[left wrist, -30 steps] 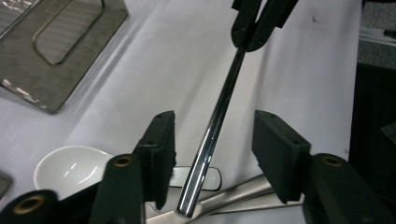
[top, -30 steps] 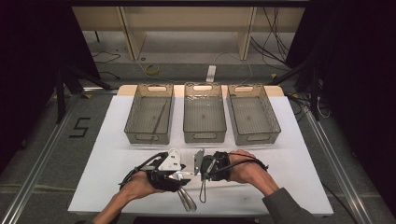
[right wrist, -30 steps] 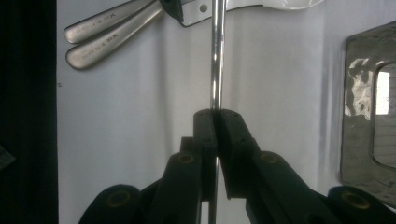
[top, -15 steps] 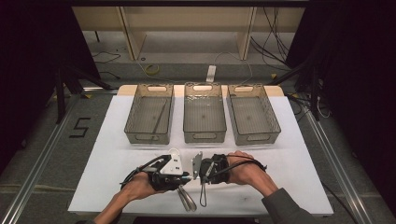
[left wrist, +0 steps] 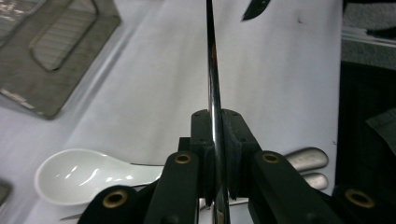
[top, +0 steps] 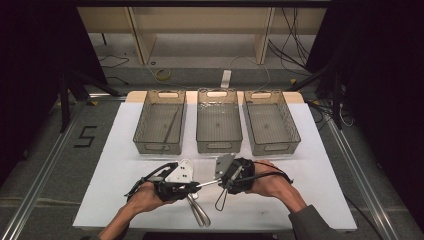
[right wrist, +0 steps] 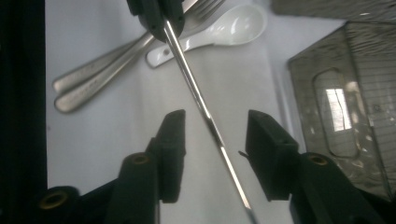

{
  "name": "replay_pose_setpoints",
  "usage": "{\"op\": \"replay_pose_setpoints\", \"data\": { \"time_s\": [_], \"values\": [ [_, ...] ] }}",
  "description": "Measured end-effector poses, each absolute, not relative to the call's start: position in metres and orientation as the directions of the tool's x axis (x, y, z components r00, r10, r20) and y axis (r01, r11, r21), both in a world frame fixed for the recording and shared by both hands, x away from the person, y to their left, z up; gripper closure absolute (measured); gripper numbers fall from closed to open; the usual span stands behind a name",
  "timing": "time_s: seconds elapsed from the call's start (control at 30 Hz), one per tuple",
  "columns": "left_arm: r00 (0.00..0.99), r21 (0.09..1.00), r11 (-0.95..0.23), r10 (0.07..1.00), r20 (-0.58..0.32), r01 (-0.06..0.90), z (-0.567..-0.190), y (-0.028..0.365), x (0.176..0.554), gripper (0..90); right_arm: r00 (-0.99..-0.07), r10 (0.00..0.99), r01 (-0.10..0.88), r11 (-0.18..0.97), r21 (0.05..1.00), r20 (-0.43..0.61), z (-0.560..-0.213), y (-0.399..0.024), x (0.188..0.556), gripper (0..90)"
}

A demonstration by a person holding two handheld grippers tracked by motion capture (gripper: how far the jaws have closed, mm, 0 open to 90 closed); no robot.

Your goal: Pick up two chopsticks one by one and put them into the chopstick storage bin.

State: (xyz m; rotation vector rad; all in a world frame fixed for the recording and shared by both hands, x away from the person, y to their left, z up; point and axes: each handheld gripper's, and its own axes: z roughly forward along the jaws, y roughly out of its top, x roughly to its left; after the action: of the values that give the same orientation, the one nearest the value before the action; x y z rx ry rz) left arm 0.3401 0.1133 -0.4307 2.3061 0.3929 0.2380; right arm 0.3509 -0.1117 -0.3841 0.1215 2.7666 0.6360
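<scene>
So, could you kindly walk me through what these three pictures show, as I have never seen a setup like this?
There is no robot here: a person holds a hand-operated gripper in each hand. One picture looks down from above the white table; the other two come from cameras riding on each gripper, looking along its black fingers.

At the far side of the table stand three clear plastic bins. Near the hands lie a white ceramic spoon and metal cutlery, a fork among it.

The left gripper is shut on a thin shiny metal rod, perhaps a chopstick. The right gripper has just been opening its fingers; the rod runs between them, no longer pinched. It looks like a handover from right to left.
</scene>
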Motion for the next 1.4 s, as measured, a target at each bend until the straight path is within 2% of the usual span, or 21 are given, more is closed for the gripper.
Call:
{"op": "replay_pose_setpoints", "data": {
  "time_s": [0.07,0.33,0.53,0.97,1.1,1.4],
  "values": [
    [0.92,0.736,-0.637,0.389,0.049,0.23,-0.43,0.117,0.342,83.3,-0.937,0.22,0.06,0.866,0.496,-0.27,-0.382,-0.119,0.35,49.8],
    [0.85,0.779,-0.54,0.527,0.019,0.318,-0.425,0.131,0.35,83.3,-0.835,0.481,0.186,0.703,0.687,-0.267,-0.392,-0.152,0.346,40.4],
    [0.809,0.793,-0.495,0.588,0.006,0.354,-0.423,0.14,0.355,83.3,-0.777,0.604,0.276,0.579,0.767,-0.176,-0.406,-0.174,0.341,35.6],
    [0.709,0.834,-0.379,0.705,-0.02,0.401,-0.418,0.163,0.362,83.3,-0.718,0.694,0.372,0.445,0.815,-0.051,-0.423,-0.199,0.332,30.4],
    [0.682,0.844,-0.324,0.728,-0.066,0.428,-0.417,0.17,0.365,83.3,-0.695,0.718,0.376,0.394,0.838,-0.026,-0.423,-0.206,0.33,30.3],
    [0.622,0.848,-0.305,0.782,-0.036,0.433,-0.412,0.178,0.373,83.3,-0.679,0.734,0.386,0.362,0.849,-0.005,-0.425,-0.213,0.325,28.4]
  ]
}}
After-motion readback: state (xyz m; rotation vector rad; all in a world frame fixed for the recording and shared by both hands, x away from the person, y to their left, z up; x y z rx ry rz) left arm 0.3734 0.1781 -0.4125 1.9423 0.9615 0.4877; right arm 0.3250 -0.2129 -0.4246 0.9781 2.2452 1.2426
